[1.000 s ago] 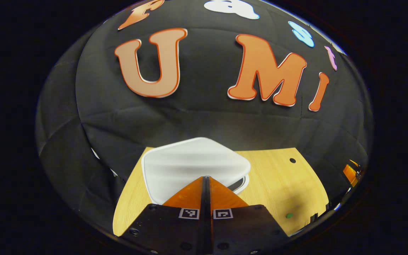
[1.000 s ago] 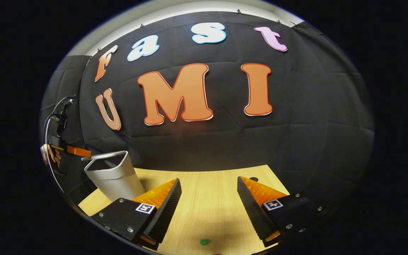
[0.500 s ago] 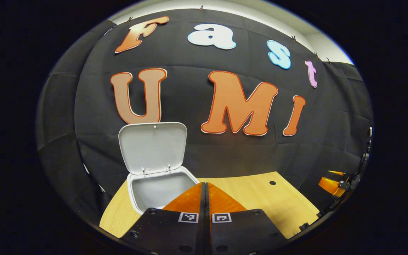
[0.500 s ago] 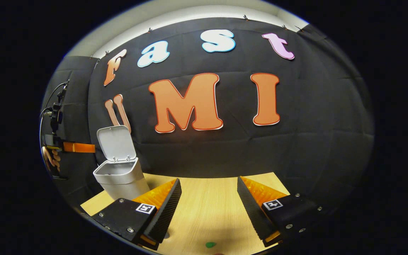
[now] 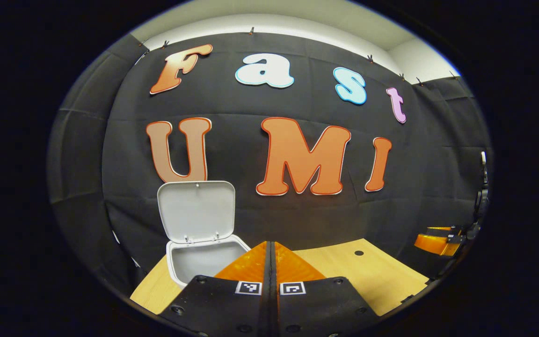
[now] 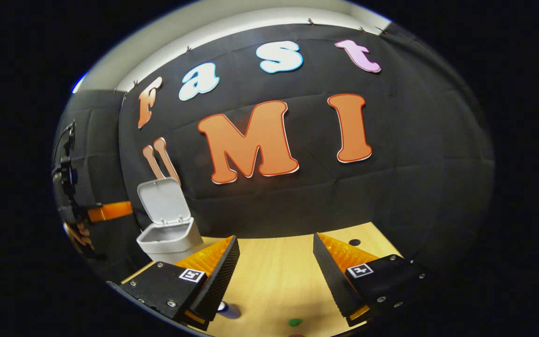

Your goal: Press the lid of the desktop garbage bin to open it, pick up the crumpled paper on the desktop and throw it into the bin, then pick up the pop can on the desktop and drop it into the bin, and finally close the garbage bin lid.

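The bin (image 5: 204, 262) stands on the table (image 5: 367, 276) at its left rear corner, against the booth wall, with its lid (image 5: 197, 210) swung fully up and upright above the hinge. A second ago the lid was only beginning to lift, seen as a blur just past the left gripper's tips; half a second ago it already stood open, and it has stayed so.

The left gripper (image 5: 270, 255) is clenched, its two fingers pressed together with nothing between them. It has backed up and away from the bin, so the bin's open mouth now sits just left of the fingertips, not under them.

The right gripper (image 6: 275, 262) is released, fingers wide apart over bare table, right of the bin. It has tilted since the earlier frame, and a small blue and white object (image 6: 227, 310), too cut off to identify, has come into sight beside its left finger, near a green dot (image 6: 294, 322) on the table.

The right gripper view also shows the bin (image 6: 169, 238) from the side, and left of it the left gripper (image 6: 110, 211) with the hand (image 6: 78, 233) holding it. The left gripper view catches the right gripper (image 5: 433, 241) far right of the bin, beyond the table edge.
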`<state>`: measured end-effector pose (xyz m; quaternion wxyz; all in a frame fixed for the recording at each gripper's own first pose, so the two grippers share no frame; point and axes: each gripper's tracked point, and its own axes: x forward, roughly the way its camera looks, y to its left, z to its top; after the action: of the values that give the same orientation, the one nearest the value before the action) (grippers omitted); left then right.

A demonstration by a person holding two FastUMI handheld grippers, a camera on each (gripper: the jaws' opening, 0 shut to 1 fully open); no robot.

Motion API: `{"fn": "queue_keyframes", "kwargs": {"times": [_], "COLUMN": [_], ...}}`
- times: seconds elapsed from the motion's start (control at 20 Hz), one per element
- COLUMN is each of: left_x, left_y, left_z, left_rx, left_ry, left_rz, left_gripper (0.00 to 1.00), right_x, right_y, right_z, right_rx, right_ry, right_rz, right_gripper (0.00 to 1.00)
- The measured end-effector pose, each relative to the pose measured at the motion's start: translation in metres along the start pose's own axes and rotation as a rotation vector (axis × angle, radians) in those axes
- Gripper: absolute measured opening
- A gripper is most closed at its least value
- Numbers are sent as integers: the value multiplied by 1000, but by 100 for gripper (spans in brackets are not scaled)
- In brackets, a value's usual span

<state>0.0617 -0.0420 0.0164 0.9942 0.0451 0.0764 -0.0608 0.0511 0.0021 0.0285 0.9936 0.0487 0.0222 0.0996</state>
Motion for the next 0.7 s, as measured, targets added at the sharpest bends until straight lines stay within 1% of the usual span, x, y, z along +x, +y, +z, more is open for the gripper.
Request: {"fn": "queue_keyframes", "kwargs": {"times": [0.1,0.15,0.3,0.4,0.45,0.5,0.55,0.6,0.7], "left_x": [-3,-3,-6,-8,-9,-12,-13,-14,-14], "left_y": [-2,-4,-3,0,-4,-7,-11,-14,-11], "left_z": [5,9,7,6,6,6,5,3,3], "left_rx": [6,-6,-31,-18,-13,-18,-27,-37,-39], "left_ry": [-34,-55,-68,-72,-74,-77,-77,-78,-85], "left_rz": [15,17,35,56,45,34,15,10,25], "left_gripper": [0,0,0,4,18,26,37,42,69], "right_x": [-1,-2,-4,-4,-3,-3,-2,-2,-2], "right_y": [-5,-6,-9,-8,-6,-4,-4,-3,-1], "right_z": [-1,-1,-3,-5,-6,-6,-6,-5,-6], "right_rx": [-4,-25,-76,-84,-85,-86,-86,-86,-92], "right_ry": [-3,1,3,10,12,11,8,7,11], "right_rz": [-21,-28,-48,-46,-42,-42,-42,-38,-34], "right_gripper": [94,94,94,94,94,94,94,94,94]}}
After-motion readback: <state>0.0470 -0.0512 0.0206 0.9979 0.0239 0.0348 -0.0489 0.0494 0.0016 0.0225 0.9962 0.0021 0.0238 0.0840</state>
